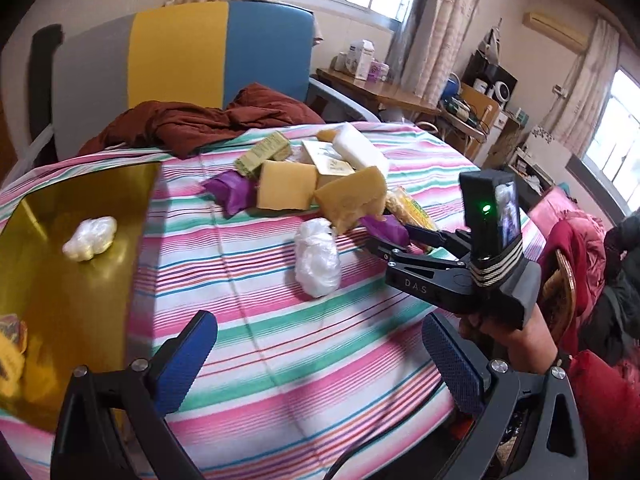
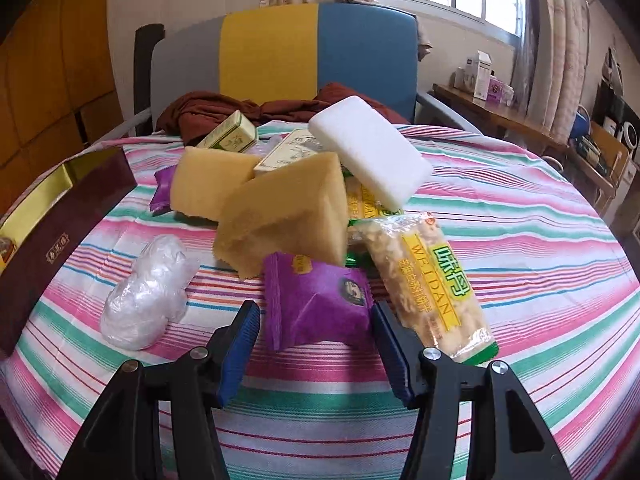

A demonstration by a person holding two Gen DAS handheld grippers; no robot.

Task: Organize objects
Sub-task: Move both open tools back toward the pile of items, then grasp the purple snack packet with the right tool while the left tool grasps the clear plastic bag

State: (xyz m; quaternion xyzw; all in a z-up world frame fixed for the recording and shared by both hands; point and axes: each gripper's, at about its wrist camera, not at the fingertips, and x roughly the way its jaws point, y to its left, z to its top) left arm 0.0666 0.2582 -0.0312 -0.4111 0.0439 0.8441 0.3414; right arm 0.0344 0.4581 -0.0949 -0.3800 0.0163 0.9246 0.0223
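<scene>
Nearest, the right gripper (image 2: 314, 330) stands open around a purple packet (image 2: 316, 300), its pads beside the packet but not pressing it. The left gripper (image 1: 320, 348) is open over the bare striped tablecloth (image 1: 260, 320). At the left, a gold-lined box (image 1: 80, 280) holds a white plastic bundle (image 1: 90, 238) and something yellow at its near end. Another plastic bundle (image 1: 318, 258) lies on the cloth, near the heap of sponges (image 2: 280, 220) and snack packs (image 2: 432, 284). Only the left view shows the hand (image 1: 516, 340); only the right view shows the box's dark red wall (image 2: 60, 232).
</scene>
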